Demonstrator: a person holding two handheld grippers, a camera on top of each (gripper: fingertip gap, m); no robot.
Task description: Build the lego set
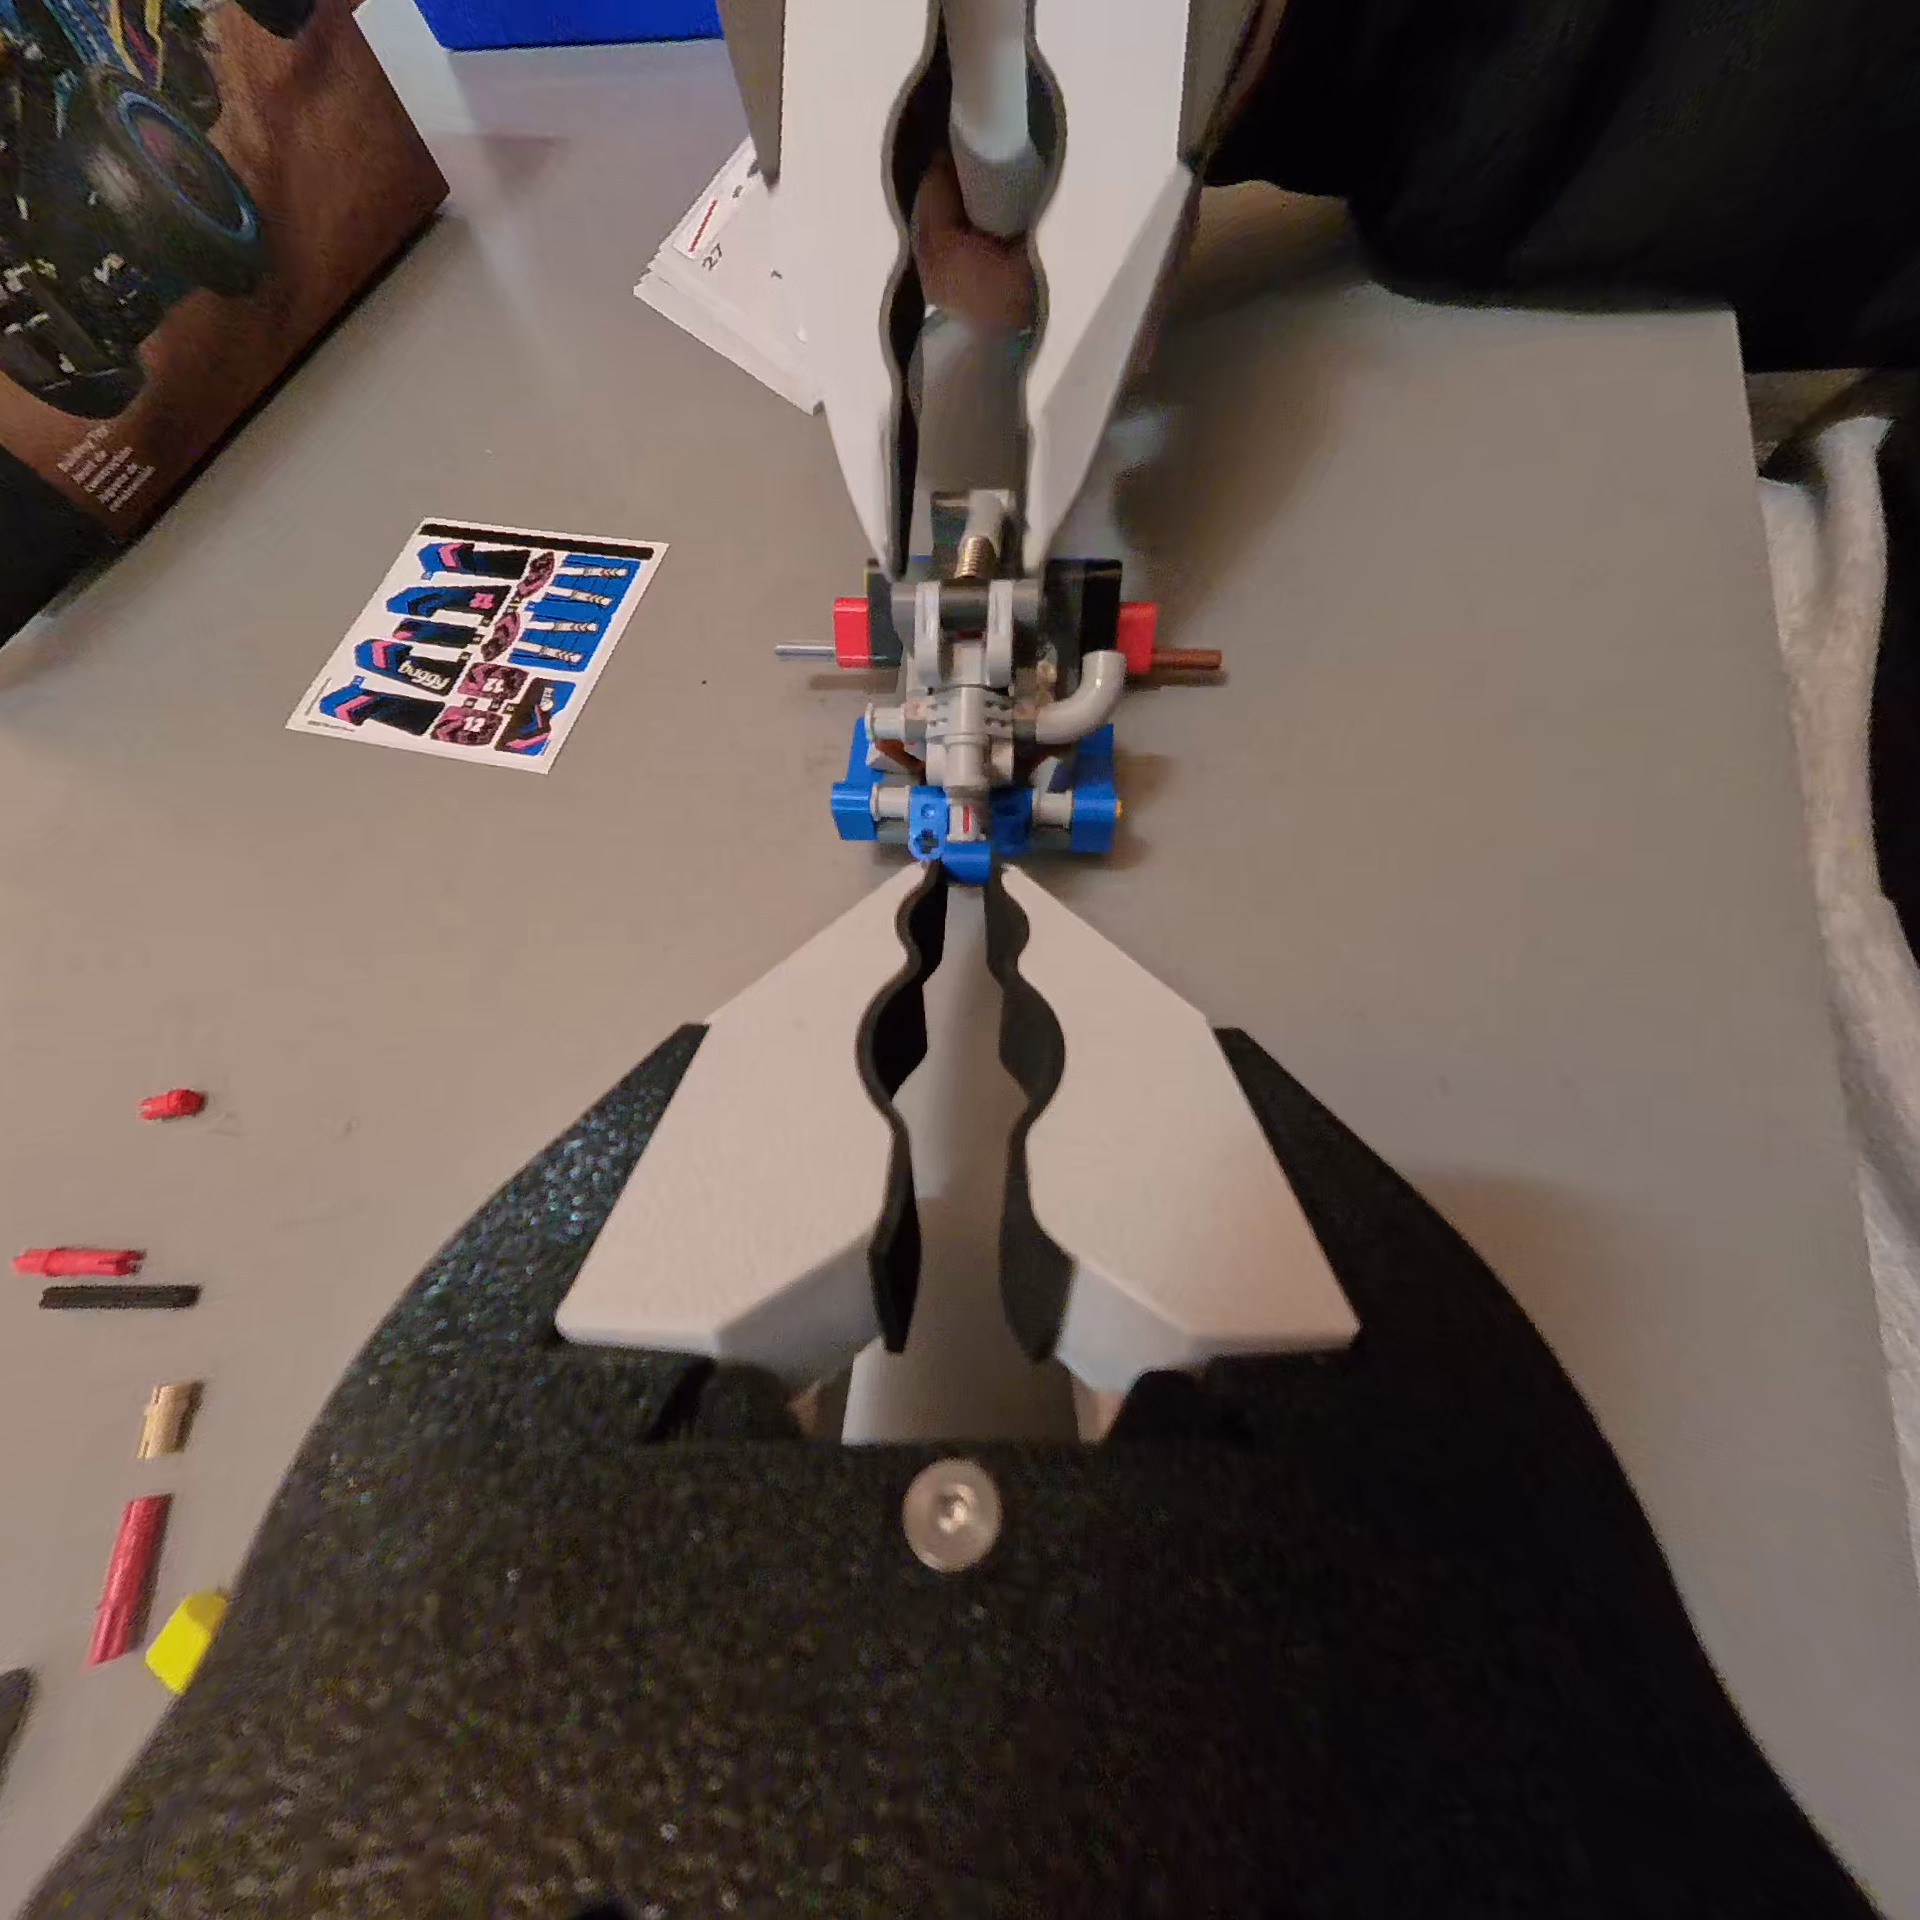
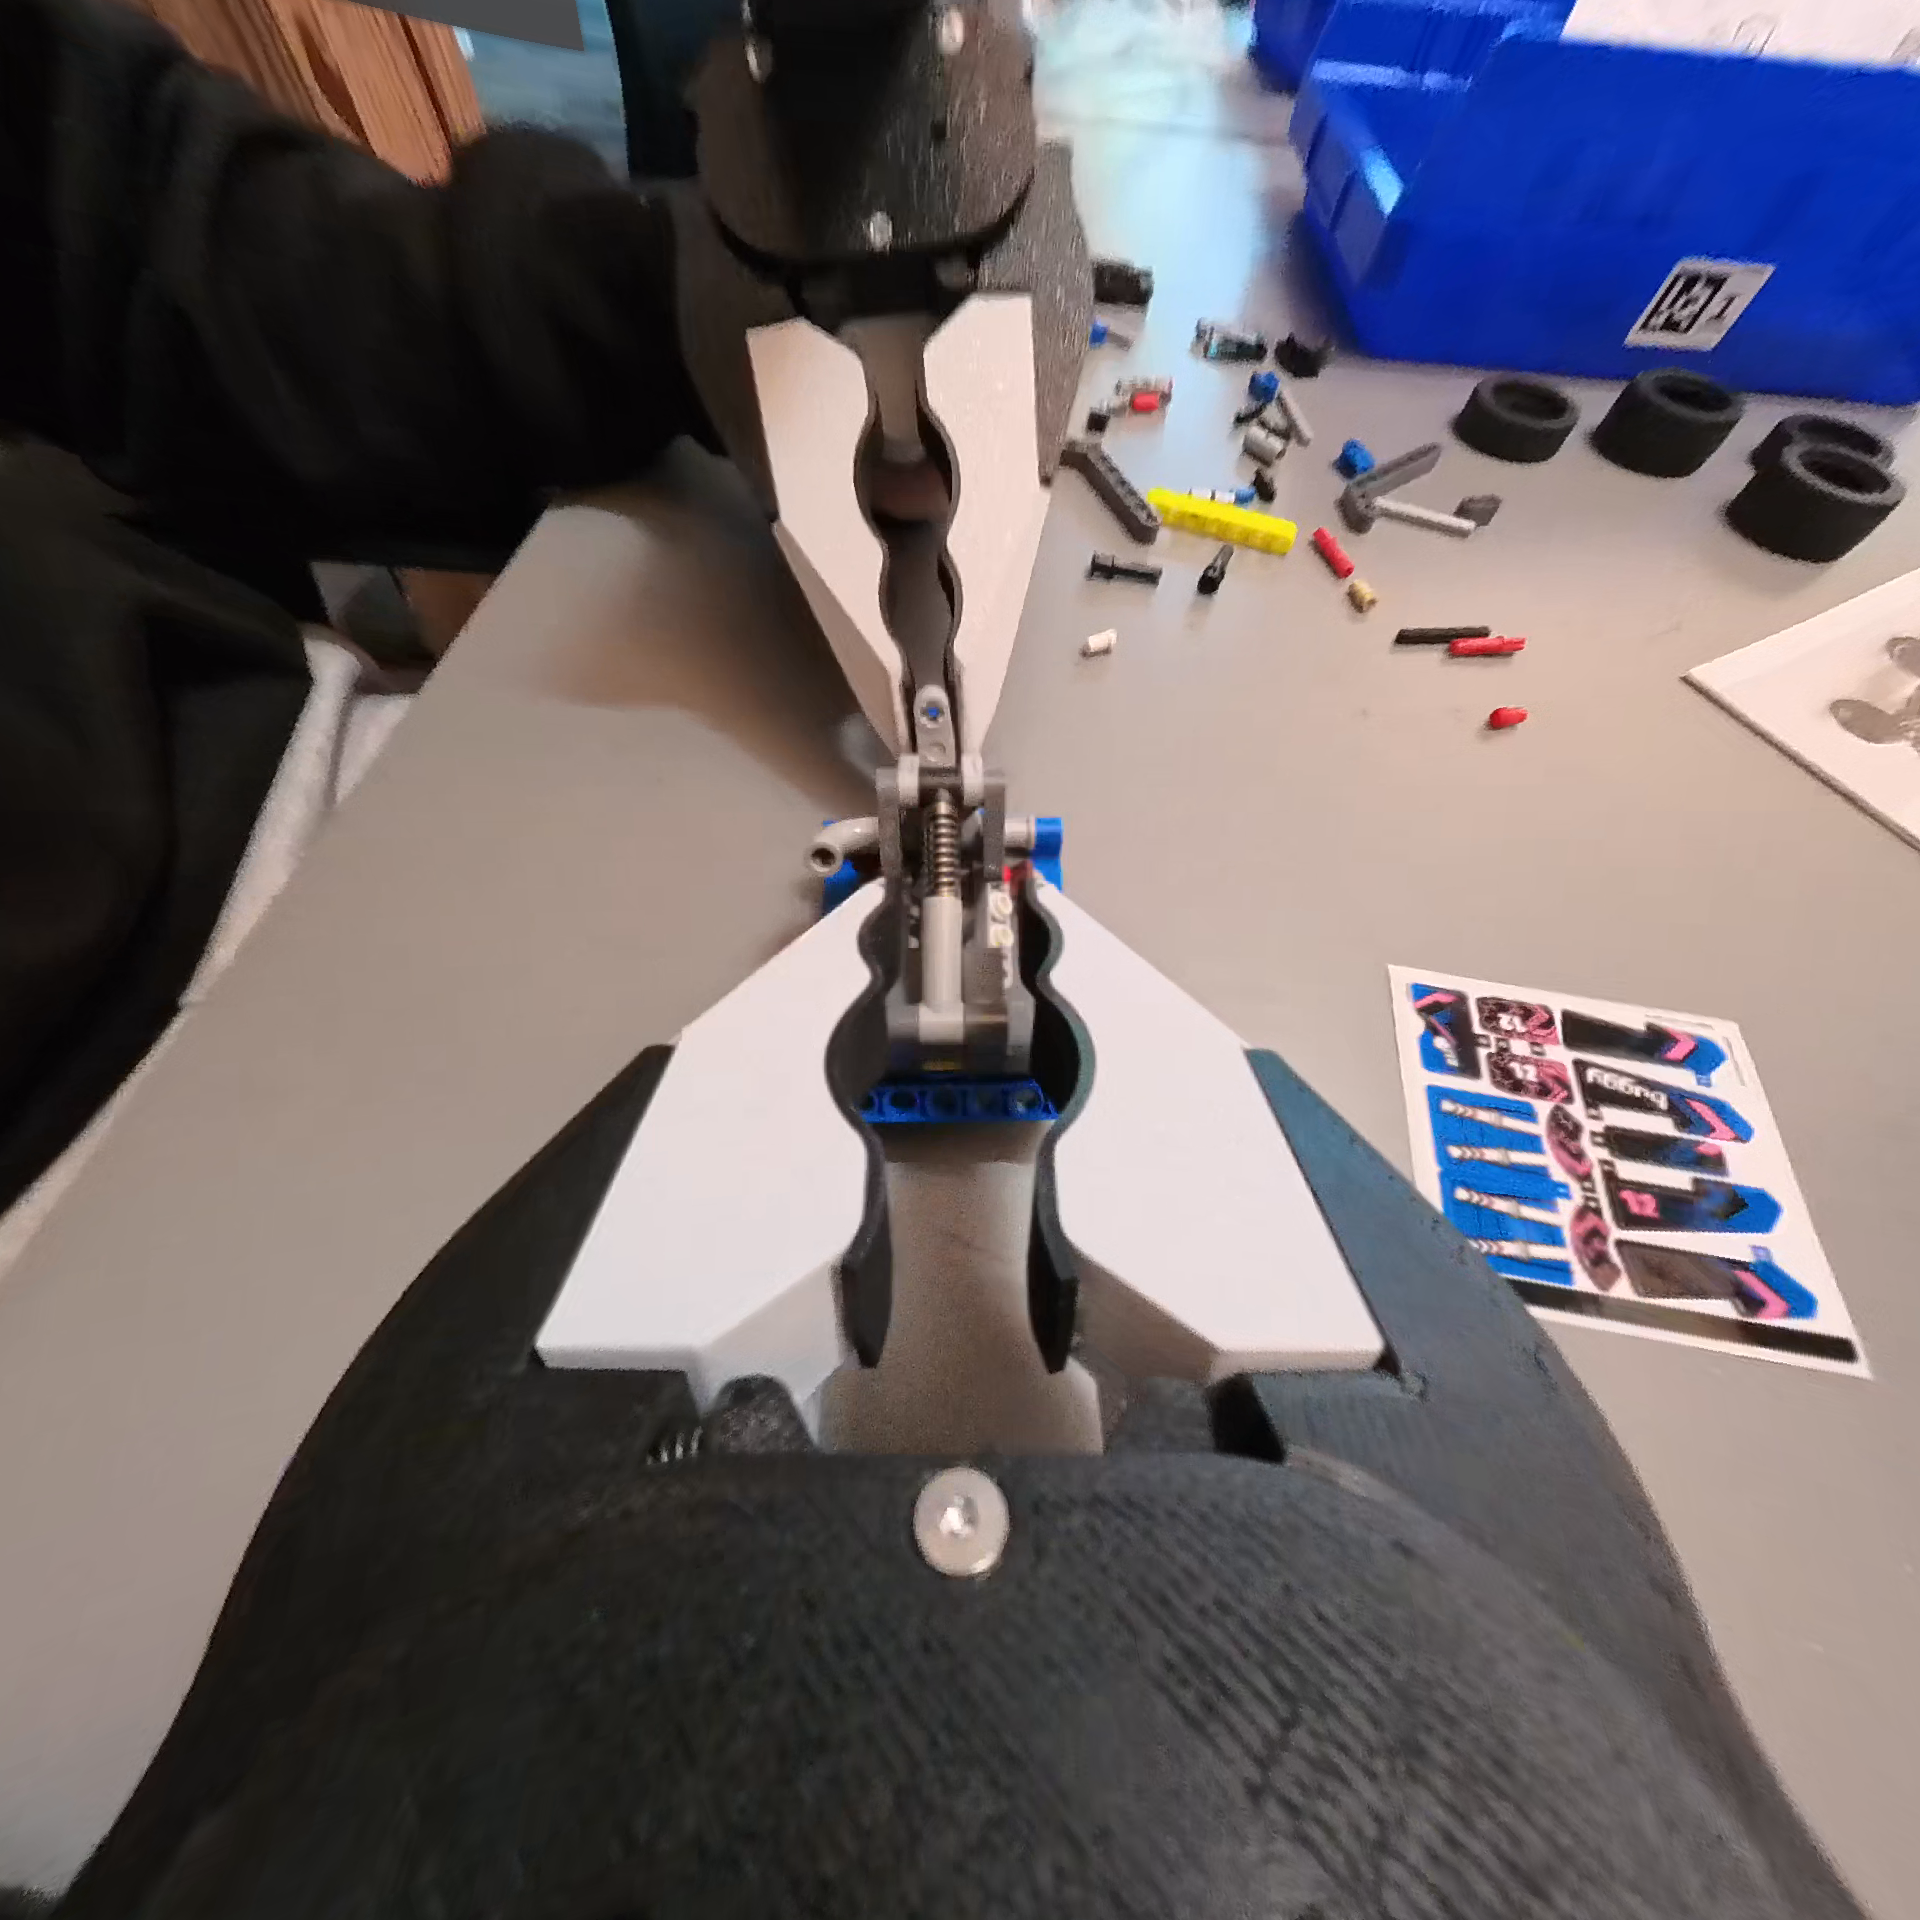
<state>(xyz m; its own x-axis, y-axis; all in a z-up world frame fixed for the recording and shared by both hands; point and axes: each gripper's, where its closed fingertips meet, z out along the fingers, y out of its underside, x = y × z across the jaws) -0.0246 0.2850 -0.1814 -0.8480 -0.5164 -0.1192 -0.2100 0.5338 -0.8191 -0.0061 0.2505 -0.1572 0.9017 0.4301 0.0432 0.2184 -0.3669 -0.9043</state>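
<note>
Grey table (image 1: 1455, 935), lego assembly (image 1: 977, 717) pinched between left tool (image 1: 964, 873), right tool (image 2: 961, 925).

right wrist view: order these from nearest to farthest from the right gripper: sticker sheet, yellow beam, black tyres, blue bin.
1. Sticker sheet: on the table just right of the right gripper.
2. Yellow beam: farther out, right of centre among the loose parts.
3. Black tyres: beyond the beam, toward upper right.
4. Blue bin: directly behind the tyres, at the table's far edge.

Hobby-style workbench: grey table (image 2: 1351, 883), blue storage bin (image 2: 1558, 208), scattered loose lego parts (image 2: 1226, 520).
</note>
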